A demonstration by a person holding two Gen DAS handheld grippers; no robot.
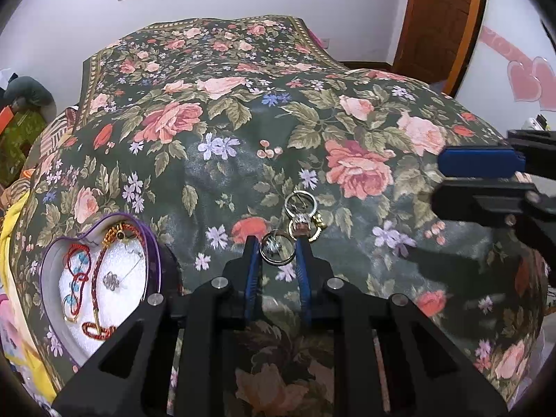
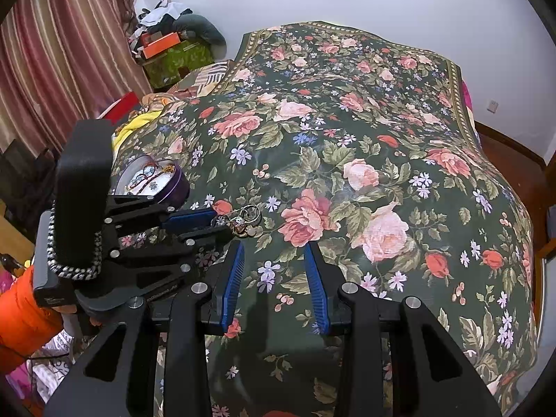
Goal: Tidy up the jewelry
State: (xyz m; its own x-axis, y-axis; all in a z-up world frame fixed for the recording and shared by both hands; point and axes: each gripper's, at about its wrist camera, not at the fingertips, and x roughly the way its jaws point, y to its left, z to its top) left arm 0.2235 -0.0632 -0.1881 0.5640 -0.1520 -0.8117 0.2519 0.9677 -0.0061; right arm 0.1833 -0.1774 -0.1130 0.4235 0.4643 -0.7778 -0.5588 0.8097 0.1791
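A small pile of rings (image 1: 303, 212) lies on the floral bedspread (image 1: 243, 132); it also shows in the right wrist view (image 2: 243, 220). My left gripper (image 1: 277, 247) has its fingers on both sides of the nearest silver ring (image 1: 277, 247), touching or almost touching it. A purple heart-shaped tin (image 1: 104, 278) to its left holds red bracelets, a gold chain and a silver piece. My right gripper (image 2: 274, 264) is open and empty, just right of the rings and above the bedspread. It shows at the right edge of the left wrist view (image 1: 451, 179).
The tin also shows in the right wrist view (image 2: 156, 180), behind the left gripper body (image 2: 139, 239). Clutter and boxes (image 2: 166, 48) stand at the bed's far left by a curtain. A wooden door (image 1: 441, 17) is at the far right.
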